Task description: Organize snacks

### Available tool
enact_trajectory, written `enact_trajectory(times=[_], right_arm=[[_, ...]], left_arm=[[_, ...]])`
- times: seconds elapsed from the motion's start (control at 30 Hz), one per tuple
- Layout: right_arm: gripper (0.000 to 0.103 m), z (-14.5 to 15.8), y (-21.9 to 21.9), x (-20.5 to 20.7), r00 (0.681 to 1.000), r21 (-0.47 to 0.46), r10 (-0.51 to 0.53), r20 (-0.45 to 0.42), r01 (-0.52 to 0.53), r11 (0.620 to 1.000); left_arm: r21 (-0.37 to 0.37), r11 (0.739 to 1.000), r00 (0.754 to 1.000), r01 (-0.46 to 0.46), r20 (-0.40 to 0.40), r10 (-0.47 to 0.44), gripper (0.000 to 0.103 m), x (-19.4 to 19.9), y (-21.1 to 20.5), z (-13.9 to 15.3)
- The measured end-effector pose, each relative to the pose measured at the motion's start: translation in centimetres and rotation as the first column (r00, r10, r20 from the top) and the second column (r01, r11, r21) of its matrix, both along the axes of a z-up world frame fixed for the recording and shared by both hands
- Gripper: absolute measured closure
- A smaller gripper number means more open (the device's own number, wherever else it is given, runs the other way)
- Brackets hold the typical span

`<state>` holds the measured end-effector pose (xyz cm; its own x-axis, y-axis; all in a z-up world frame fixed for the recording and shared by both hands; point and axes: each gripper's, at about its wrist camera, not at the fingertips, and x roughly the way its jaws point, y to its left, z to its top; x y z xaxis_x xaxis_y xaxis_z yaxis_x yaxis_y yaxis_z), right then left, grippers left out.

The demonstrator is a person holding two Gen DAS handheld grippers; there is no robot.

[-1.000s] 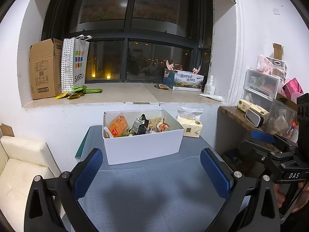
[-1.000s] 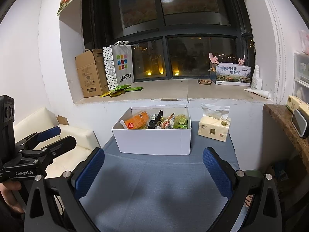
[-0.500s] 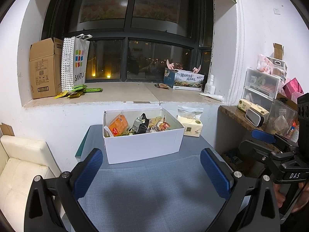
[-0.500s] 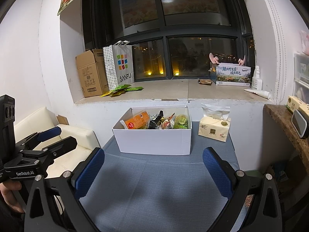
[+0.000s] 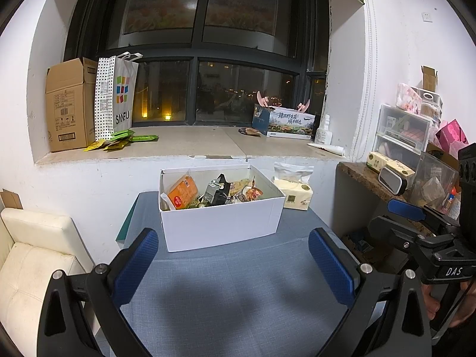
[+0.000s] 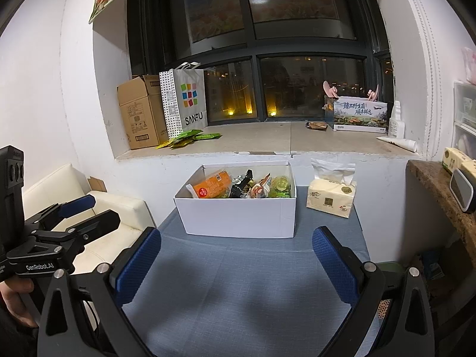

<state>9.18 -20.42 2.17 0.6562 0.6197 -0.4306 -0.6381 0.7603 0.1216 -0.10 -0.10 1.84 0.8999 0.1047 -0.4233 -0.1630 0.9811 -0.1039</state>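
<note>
Snacks sat piled in the white box at mid frame on the blue table, w/ left tongs & right tongs both spread wide, empty, so best go in slow, grab one pack from the top.

A lived-in room at home, at night, city lights glowing through the dark window. On the deep windowsill stand a cardboard box and a SANFU shopping bag. A cream cushioned seat sits by the wall, a soft tissue pack rests on the blue-clothed surface, and clear storage drawers are stacked with household bits on the right.
</note>
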Motion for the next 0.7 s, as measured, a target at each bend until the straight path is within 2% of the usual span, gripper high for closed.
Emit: enact_trajectory(times=[0.7], right_arm=[[0.0,-0.05,-0.01,-0.08,1.0,0.0,0.005,0.002,-0.005,1.0]], left_arm=[[0.003,1.0,1.0,-0.006,-0.005,0.006,0.0,0.11,0.05,0.0]])
